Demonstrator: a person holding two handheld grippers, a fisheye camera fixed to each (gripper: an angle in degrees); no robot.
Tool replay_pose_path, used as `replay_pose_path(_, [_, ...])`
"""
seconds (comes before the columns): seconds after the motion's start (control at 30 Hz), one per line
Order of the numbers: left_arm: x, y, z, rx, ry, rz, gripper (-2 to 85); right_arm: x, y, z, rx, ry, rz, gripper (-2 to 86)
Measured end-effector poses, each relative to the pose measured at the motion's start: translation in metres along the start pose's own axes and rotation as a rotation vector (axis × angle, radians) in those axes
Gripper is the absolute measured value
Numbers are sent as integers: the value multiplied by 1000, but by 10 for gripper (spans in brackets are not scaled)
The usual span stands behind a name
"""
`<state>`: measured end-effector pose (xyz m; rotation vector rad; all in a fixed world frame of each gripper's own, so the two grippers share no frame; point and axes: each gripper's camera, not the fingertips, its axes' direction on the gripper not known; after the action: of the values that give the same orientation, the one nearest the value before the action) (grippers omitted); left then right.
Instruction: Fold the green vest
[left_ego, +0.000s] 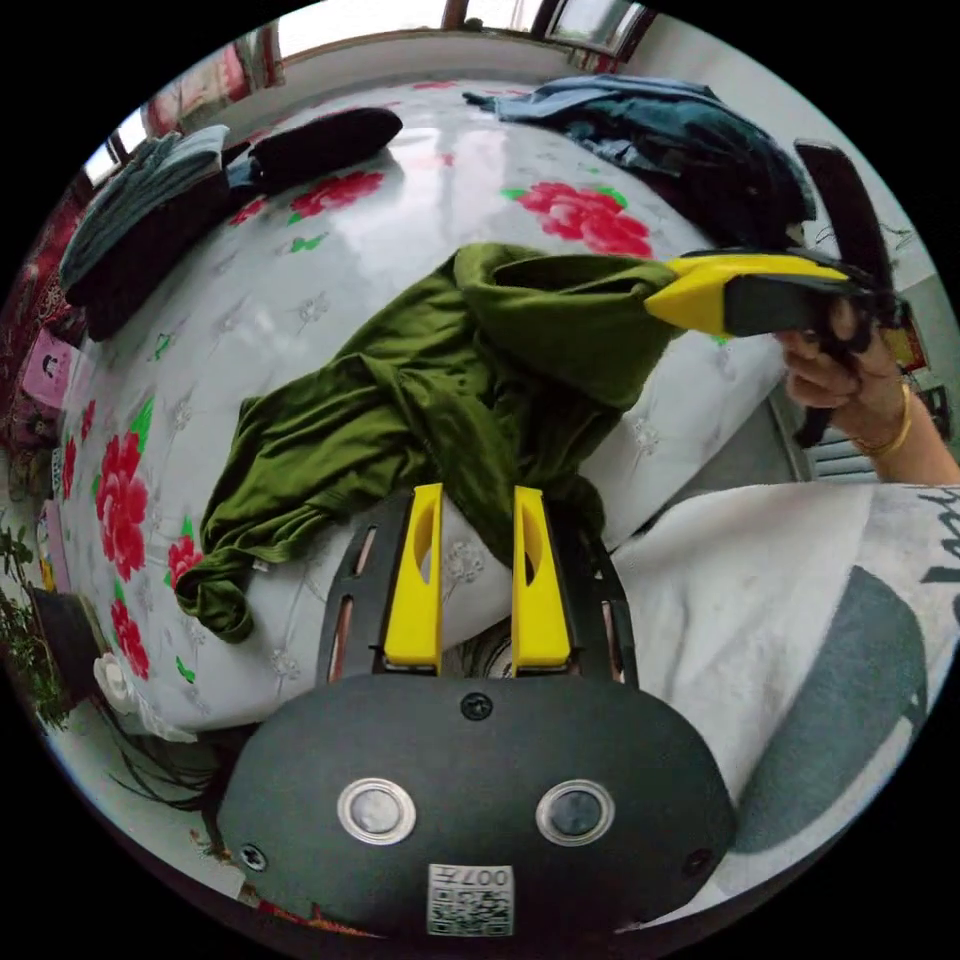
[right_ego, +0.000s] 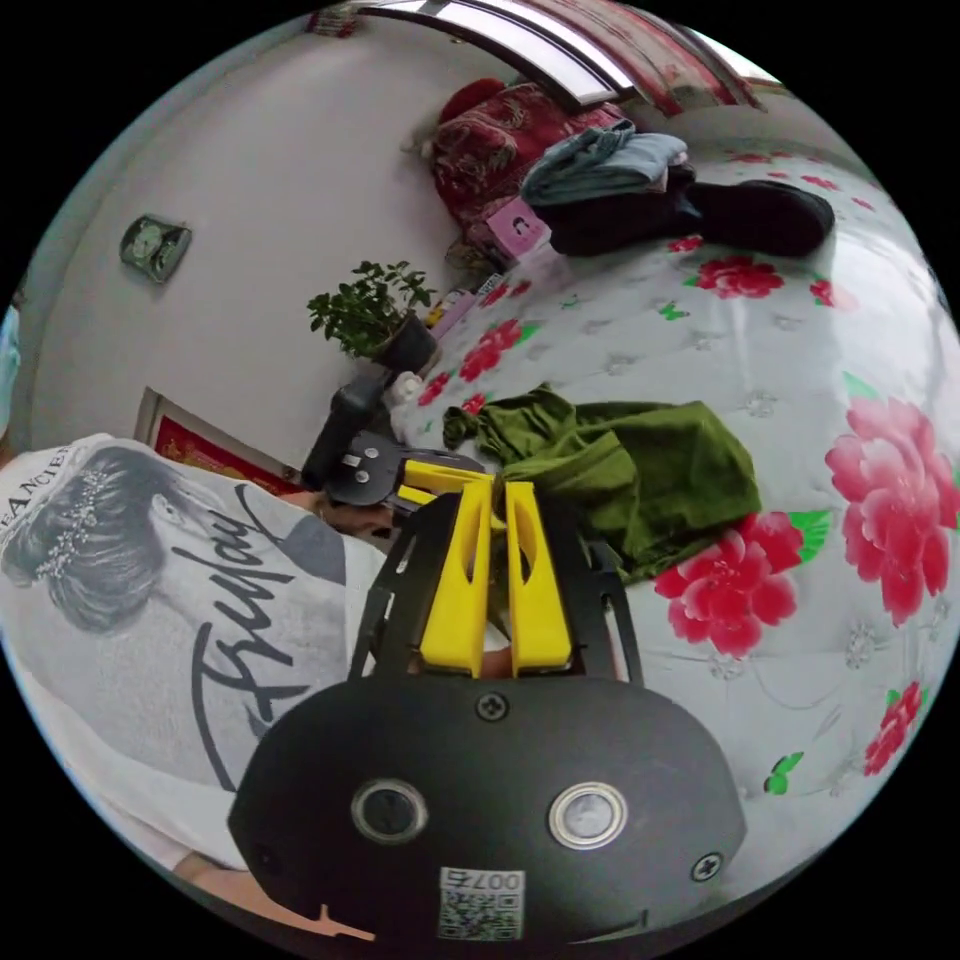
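1. Fingers of right gripper (left_ego: 665, 290) pinch an edge of the vest (left_ego: 430, 400), lifting it.
2. Left gripper (left_ego: 478, 500) fingers stand spread, fabric draped between them.
3. Vest lies crumpled on the bed (left_ego: 300, 270).

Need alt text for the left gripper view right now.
A crumpled green vest lies on a floral bedsheet, one end lifted by the right claw, which is shut on it. The left claw hangs open above the vest's near edge; folded clothes sit at the back.
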<state>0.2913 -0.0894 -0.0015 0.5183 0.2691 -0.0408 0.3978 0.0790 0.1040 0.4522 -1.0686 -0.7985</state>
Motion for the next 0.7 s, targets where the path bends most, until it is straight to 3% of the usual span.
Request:
replay_pose_path(0.03, [-6,1,-6,76,48,-14,103,6,5,2,-50,53,23,18])
replay_pose_path(0.23, [-31,-13,1,47,116,-114,47,12,2,-17,-103,302,4,42])
replay_pose_path(0.4, [-25,-25,1,52,79,-108,26,8,-49,-2,-116,278,-73,60])
replay_pose_path(0.6, [-29,-37,-5,32,37,-112,1,49,-92,81,-351,263,-4,29])
replay_pose_path(0.7, [-52,-33,-28,62,-8,-130,-3,62,-93,43,-232,196,42,7])
